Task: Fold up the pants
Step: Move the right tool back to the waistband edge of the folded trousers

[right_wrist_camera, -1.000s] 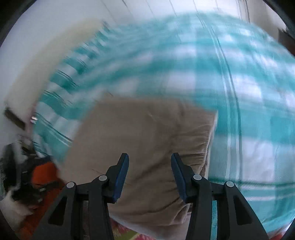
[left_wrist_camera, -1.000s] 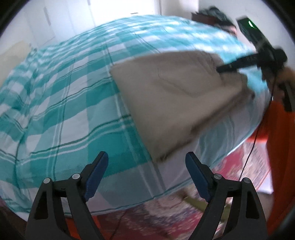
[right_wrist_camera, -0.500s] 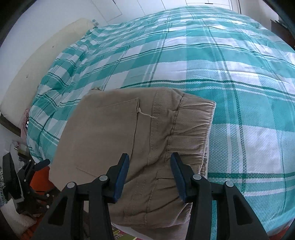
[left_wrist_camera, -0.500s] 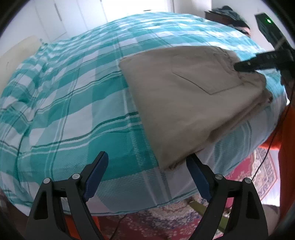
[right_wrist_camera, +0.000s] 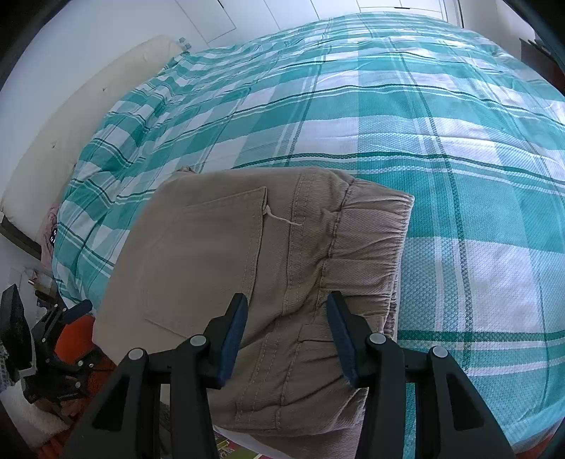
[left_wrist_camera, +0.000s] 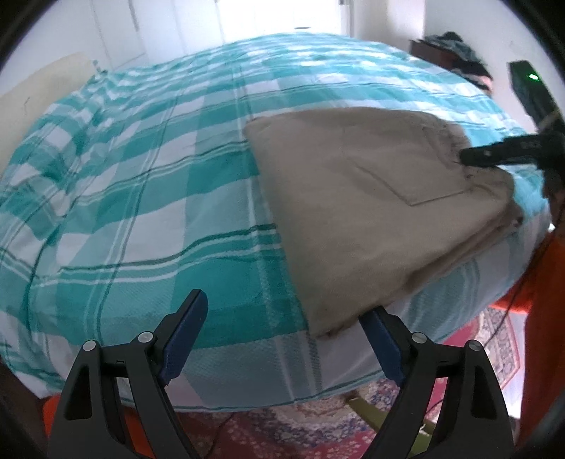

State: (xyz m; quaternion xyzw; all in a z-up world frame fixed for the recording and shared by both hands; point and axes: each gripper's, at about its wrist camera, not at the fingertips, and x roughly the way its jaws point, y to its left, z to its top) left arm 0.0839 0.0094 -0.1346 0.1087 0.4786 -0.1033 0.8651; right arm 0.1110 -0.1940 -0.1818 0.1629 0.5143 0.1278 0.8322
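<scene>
Khaki corduroy lay nearest of all: the folded pants (right_wrist_camera: 254, 275) sat at the near edge of the bed (right_wrist_camera: 459, 176), a flat rectangular bundle with one corner drooping a little over the side. Both pairs of tongs hung above that edge. The left tongs (left_wrist_camera: 284, 339) stood wide apart with nothing between the blue pads, hovering over the checked cover just beside the pants' near corner, not touching the cloth. The right tongs (right_wrist_camera: 286, 335) were parted about halfway above the waistband end; no cloth sat between the pads and they gripped nothing, though whether their tips brushed the fabric could not be told.

From the right wrist view, the long axis of the bundle ran left to right along the bed's edge. The gathered elastic waistband (right_wrist_camera: 367, 240) formed the right-hand end, and the folded end pointed left, toward the left tongs. A patch pocket (right_wrist_camera: 208, 247) faced up, with a loose pale thread (right_wrist_camera: 282, 219) at its corner.

Beyond the pants the teal and white plaid bedspread (left_wrist_camera: 141, 197) stretched away, fairly smooth, wrinkling more toward the far side. A cream padded headboard (right_wrist_camera: 70, 134) stood at the left end of the bed, and white panelled doors (right_wrist_camera: 226, 17) closed off the far wall. Below the bed's edge, a red patterned rug (left_wrist_camera: 317, 434) showed on the floor.
</scene>
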